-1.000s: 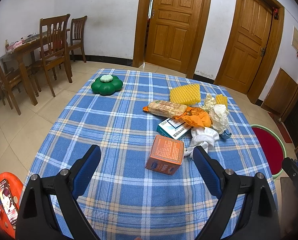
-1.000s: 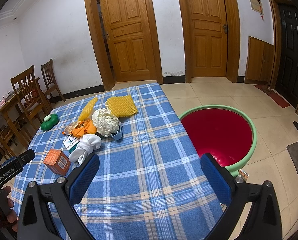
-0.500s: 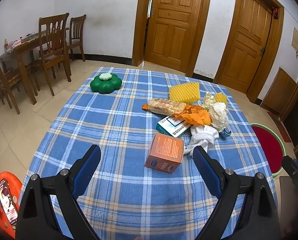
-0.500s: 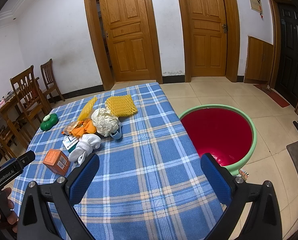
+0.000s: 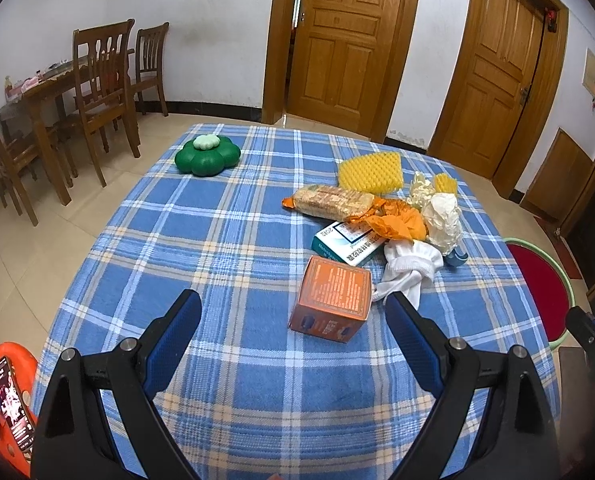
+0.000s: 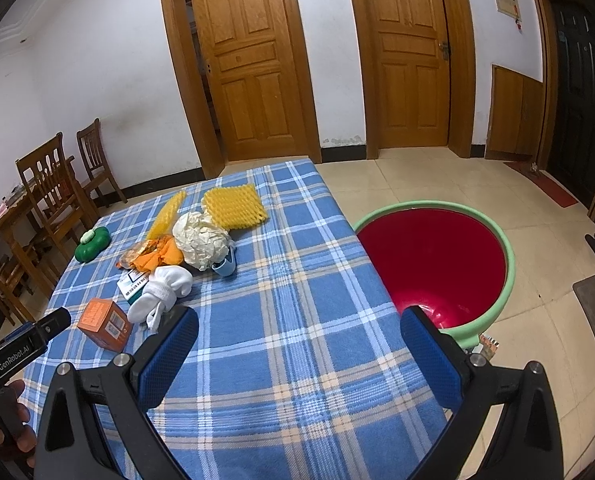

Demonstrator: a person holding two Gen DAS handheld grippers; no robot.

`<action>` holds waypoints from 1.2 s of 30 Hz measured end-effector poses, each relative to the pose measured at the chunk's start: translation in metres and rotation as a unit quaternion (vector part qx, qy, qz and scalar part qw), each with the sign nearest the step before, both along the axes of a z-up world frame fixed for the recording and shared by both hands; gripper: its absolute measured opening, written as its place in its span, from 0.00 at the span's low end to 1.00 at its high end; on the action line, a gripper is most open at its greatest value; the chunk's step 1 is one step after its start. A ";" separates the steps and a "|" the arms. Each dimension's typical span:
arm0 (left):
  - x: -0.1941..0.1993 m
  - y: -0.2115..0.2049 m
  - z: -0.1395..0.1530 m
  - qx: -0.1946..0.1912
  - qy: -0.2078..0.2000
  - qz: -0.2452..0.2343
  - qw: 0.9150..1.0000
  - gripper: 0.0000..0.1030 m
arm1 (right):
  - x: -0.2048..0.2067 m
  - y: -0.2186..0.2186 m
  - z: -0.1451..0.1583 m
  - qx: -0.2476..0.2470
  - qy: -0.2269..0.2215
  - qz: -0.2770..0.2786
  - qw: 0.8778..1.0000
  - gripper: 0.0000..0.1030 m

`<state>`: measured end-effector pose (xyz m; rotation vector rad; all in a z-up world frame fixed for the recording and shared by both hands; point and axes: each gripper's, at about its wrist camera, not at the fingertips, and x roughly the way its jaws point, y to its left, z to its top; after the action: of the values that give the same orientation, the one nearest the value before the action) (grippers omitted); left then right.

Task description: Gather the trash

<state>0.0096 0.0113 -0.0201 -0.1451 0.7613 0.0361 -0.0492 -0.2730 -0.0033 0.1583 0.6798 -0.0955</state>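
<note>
My left gripper (image 5: 291, 320) hangs spread wide over the near part of the blue plaid tablecloth (image 5: 225, 240), nothing between its blue pads; the orange box (image 5: 330, 300), my landmark here, stands on the cloth just ahead of it, nearer the right-hand finger; just beyond the box lies a teal-and-white carton (image 5: 345, 242), and beside the box to the right a bundle of white socks (image 5: 407, 266), its tail reaching toward the box; past the carton sit an orange wrapper (image 5: 393, 222) and a packet of biscuits (image 5: 331, 200); a ball of crumpled cream paper (image 5: 441, 216) lies right of the wrapper, with a small blue cap (image 5: 456, 258) just below it; farther back from the box rests a yellow foam net (image 5: 369, 168); a green flower-shaped container (image 5: 206, 156) sits well apart from the box, far left across the cloth. My right gripper (image 6: 299, 354) is likewise spread and empty above the cloth's near right part; in its view the box (image 6: 104, 322) lies off to the left, close to the body of my left tool (image 6: 21, 346); well to the right of the box, off the table edge and down on the tiled floor, stands the red basin with a green rim (image 6: 433, 260).
</note>
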 end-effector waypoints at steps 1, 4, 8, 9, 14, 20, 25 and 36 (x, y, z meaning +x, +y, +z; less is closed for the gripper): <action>0.002 0.001 -0.001 0.000 0.002 0.000 1.000 0.90 | 0.001 -0.001 -0.001 0.001 0.001 0.000 1.000 1.00; 0.006 0.000 -0.007 -0.003 0.007 -0.002 1.000 0.90 | 0.003 -0.003 -0.005 0.003 0.005 -0.001 1.000 1.00; 0.012 0.000 -0.014 -0.009 0.013 -0.011 1.000 0.90 | 0.006 -0.005 -0.010 0.004 0.008 -0.004 1.000 1.00; 0.013 0.000 -0.016 -0.010 0.015 -0.012 1.000 0.90 | 0.007 -0.005 -0.011 0.005 0.010 -0.005 1.000 1.00; 0.022 0.000 -0.029 -0.019 0.032 -0.020 0.999 0.90 | 0.013 -0.008 -0.019 0.005 0.022 -0.005 1.000 1.00; 0.035 -0.008 -0.034 -0.027 0.047 -0.045 0.998 0.90 | 0.016 -0.009 -0.025 0.002 0.026 -0.004 1.000 1.00; 0.044 -0.014 -0.039 -0.026 0.054 -0.062 0.996 0.81 | 0.018 -0.011 -0.027 0.003 0.031 -0.006 0.999 1.00; 0.043 -0.003 -0.043 -0.076 0.054 -0.089 0.992 0.53 | 0.031 0.002 -0.027 -0.001 0.040 0.007 0.999 1.00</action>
<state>0.0528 0.0084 -0.0632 -0.2217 0.8833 -0.1855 -0.0177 -0.2710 -0.0298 0.1487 0.7613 -0.0883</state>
